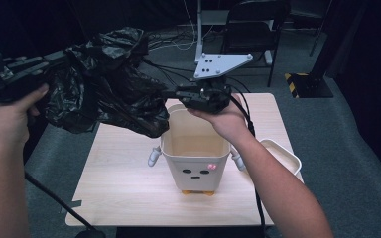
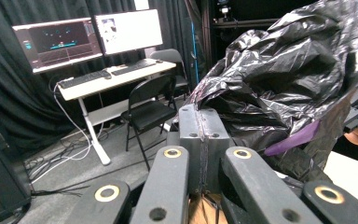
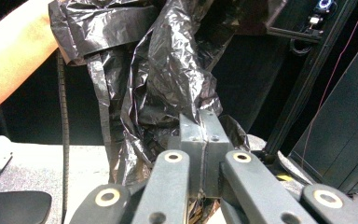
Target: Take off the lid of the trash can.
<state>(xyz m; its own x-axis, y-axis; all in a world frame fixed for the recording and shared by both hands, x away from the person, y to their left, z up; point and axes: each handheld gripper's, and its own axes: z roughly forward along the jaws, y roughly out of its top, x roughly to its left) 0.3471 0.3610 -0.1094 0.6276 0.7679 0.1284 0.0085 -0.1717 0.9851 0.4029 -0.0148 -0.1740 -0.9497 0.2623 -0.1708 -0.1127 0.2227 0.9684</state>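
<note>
Two tools, the left tool (image 1: 54, 59) and right tool (image 1: 171, 92), each pinched the black bag (image 1: 106, 79) above the white bin (image 1: 194, 151) on the table (image 1: 124, 183).

Recording lab, black curtains (image 2: 9, 93), monitors (image 2: 58, 42) on desk (image 2: 116, 77), folding chairs (image 2: 151, 105)

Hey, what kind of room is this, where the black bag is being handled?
Probably a lab or recording studio: a desk with two monitors, black curtains, folding chairs and loose floor cables.
</note>
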